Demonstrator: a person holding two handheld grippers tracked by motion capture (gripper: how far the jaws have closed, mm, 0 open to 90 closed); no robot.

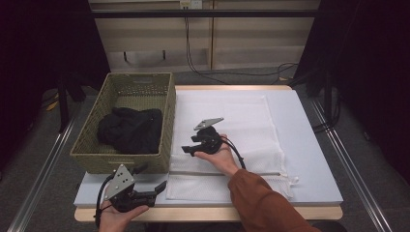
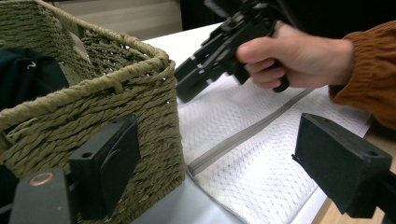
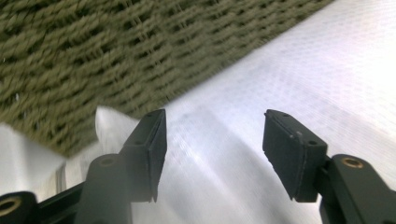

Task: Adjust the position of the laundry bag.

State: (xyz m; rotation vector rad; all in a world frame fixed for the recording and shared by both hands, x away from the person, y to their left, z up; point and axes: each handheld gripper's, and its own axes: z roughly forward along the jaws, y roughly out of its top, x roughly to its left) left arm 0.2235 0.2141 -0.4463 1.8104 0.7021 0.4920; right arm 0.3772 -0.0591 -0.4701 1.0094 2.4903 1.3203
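A white mesh laundry bag [image 1: 227,130] is being shown spread flat over the white table [image 1: 309,145], its grey zipper line [image 2: 243,135] running along its near part. The right gripper [image 1: 191,147] is being held low above the bag's left part, just beside the right wall of the woven basket [image 1: 167,104]; its jaws are being kept well apart with nothing between them, and in the right gripper view the mesh is being seen directly beneath and between them, with the basket's weave close ahead. The right hand [image 1: 217,157] is being seen wrapped around that gripper, an orange-brown sleeve [image 1: 261,203] trailing toward the near edge.

The left gripper [image 1: 152,181] is being held at the near left corner of the table, just near of the basket's near wall, by the left hand [image 1: 116,217]. Its jaws are also being held wide apart and empty; in the left gripper view, one jaw is being seen against the basket's corner and the other over the bag's near edge.

A dark garment [image 1: 130,128] is being seen bundled inside the basket, at the table's far left. The basket wall is standing between that garment and both grippers.
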